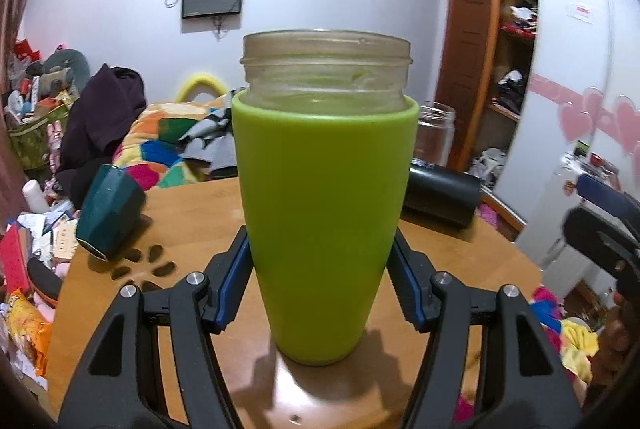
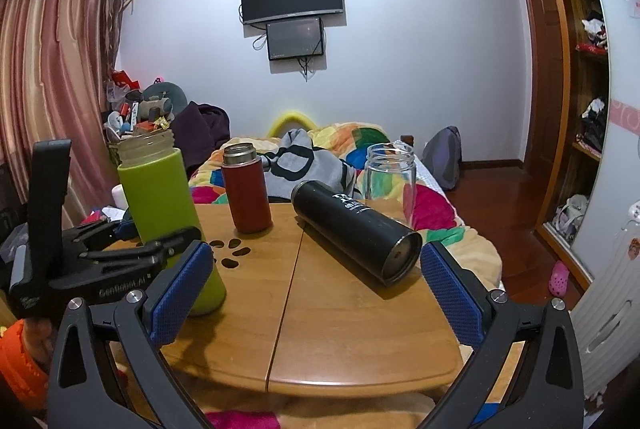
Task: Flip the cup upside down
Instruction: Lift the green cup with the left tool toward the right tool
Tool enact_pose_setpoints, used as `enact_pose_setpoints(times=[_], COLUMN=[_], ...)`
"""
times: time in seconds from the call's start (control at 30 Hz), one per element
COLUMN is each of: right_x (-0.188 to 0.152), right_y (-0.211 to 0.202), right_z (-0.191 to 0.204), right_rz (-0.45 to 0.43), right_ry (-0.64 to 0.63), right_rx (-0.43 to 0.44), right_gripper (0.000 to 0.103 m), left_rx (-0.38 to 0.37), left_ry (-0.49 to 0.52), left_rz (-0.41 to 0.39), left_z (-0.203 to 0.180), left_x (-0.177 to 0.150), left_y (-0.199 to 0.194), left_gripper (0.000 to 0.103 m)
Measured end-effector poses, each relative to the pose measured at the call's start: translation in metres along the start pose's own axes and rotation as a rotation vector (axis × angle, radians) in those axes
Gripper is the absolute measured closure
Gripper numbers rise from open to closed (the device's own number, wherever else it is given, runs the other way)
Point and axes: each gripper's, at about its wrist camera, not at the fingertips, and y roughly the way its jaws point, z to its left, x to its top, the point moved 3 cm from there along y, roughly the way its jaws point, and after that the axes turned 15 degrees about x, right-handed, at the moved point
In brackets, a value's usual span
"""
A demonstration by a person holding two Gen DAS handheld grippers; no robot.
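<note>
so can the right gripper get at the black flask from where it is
Probably yes. The right gripper is open and empty, and the black flask lies on its side on the table just ahead, nearer its right finger, with bare wood between. The left gripper, on the green cup, is off to the side.

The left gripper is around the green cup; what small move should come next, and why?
Probably lift it straight up. The left gripper pads press both sides of the green cup, which stands upright on the table, mouth up; it likely needs clearance before turning over.
</note>
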Motion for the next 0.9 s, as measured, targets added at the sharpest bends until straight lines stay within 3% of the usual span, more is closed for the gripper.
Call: enact_pose_setpoints(times=[0.27, 0.4, 0.43, 0.57, 0.77, 0.9], right_x=[-0.007, -0.014, -0.016, -0.027, -0.044, -0.057], right_y=[-0.005, 0.001, 0.004, 0.021, 0.065, 0.103], right_z=[0.007, 0.011, 0.013, 0.018, 0.036, 0.056], right_rz=[-0.002, 0.0, 0.006, 0.045, 0.115, 0.192], right_ry=[-0.023, -0.03, -0.032, -0.037, -0.023, -0.059], right_rx=[0.004, 0.026, 0.043, 0.108, 0.299, 0.319], right_gripper=[0.0, 0.0, 0.0, 0.0, 0.0, 0.001], left_rx=[-0.038, -0.014, -0.008, 0.034, 0.138, 0.183], left_ry=[0.046, 0.052, 0.048, 0.03, 0.015, -0.001], left_rz=[-0.012, -0.083, -0.1, -0.128, -0.093, -0.067], left_z=[-0.012, -0.005, -0.001, 0.025, 0.059, 0.077], left_x=[-0.003, -0.001, 0.0, -0.005, -0.025, -0.036], left_y=[-0.013, -0.034, -0.039, -0.058, -0.065, -0.061], left_gripper=[0.037, 0.013, 0.011, 0.011, 0.011, 0.011])
